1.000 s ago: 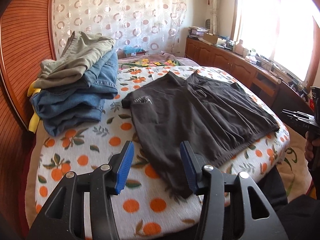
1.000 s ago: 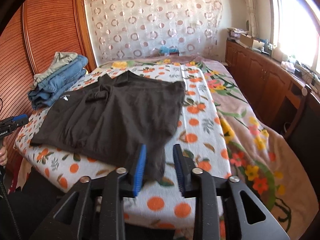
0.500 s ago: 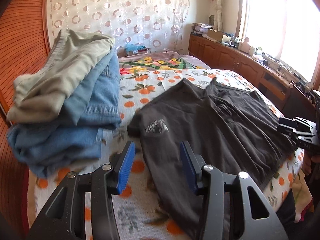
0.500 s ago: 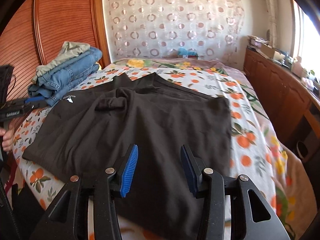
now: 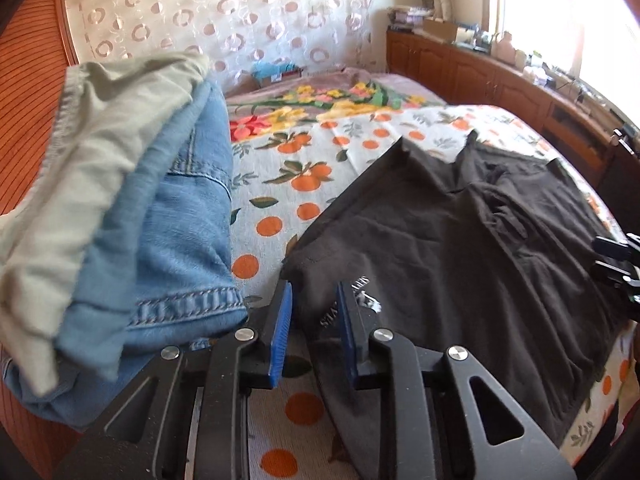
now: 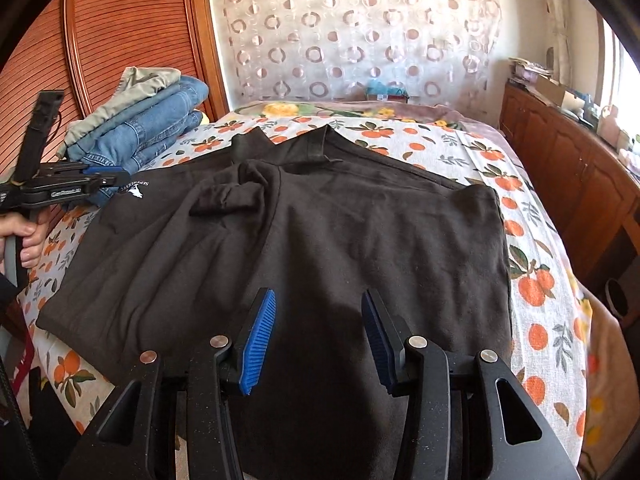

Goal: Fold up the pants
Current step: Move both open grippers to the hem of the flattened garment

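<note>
Pants (image 6: 320, 248) lie flat on the bed (image 6: 532, 216). Left hand-held gripper (image 5: 314, 320) is closing on their logo corner (pads not yet pinching); right hand-held gripper (image 6: 318, 336) hovers open. Next: pinch both edges.

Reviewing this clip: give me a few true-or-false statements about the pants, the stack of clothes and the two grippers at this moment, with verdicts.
1. The black pants lie spread on the bed cover with the orange print. True.
2. The folded stack has black pants on top. False: a pale green garment tops it, with blue jeans beneath.
3. The right gripper is clamped on the waistband. False: its jaws stand apart over the dark cloth, gripping nothing.
4. The left gripper is at the pants' edge near the white logo, its jaws closing. True.
5. The stack sits on the window side of the bed. False: it sits by the wooden panel, opposite the window.
</note>
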`<state>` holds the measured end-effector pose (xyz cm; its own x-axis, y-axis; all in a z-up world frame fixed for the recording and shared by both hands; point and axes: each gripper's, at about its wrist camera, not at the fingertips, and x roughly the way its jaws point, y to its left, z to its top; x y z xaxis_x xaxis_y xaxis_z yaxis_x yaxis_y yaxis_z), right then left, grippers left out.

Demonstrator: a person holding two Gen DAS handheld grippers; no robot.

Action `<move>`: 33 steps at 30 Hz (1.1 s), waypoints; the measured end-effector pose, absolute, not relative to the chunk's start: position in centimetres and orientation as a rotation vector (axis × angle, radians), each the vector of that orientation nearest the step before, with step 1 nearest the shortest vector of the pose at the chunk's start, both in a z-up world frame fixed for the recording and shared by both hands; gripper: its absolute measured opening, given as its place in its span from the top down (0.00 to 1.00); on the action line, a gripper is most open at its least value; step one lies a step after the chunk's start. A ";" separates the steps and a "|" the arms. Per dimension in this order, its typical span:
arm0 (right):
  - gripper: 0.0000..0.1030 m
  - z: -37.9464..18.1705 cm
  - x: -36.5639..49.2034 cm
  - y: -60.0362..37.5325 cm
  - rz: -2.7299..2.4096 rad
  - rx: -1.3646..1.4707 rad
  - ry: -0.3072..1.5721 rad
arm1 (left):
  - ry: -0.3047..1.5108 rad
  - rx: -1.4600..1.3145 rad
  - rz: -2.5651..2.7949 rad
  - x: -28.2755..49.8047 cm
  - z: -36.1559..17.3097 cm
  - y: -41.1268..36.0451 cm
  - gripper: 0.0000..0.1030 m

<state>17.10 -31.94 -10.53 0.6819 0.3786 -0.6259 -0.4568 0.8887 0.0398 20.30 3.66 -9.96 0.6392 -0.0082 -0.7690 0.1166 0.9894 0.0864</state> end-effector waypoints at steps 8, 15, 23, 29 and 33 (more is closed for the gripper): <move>0.55 -10.6 16.6 -32.0 0.464 -0.119 0.670 | 0.916 0.137 -0.044 22.1 -11.0 3.6 0.89; 0.55 -10.8 16.8 -32.0 0.476 -0.130 0.694 | 0.802 0.167 -0.030 22.1 -8.3 3.3 0.97; 0.55 -10.8 17.0 -32.2 0.472 -0.128 0.699 | 0.739 0.130 0.030 21.8 -5.9 4.6 0.82; 0.55 -10.8 17.0 -32.3 0.473 -0.129 0.699 | 0.800 0.126 0.003 20.0 -7.7 4.2 0.70; 0.55 -10.8 17.0 -32.2 0.473 -0.128 0.699 | 0.812 0.094 -0.045 17.6 -8.7 3.3 0.59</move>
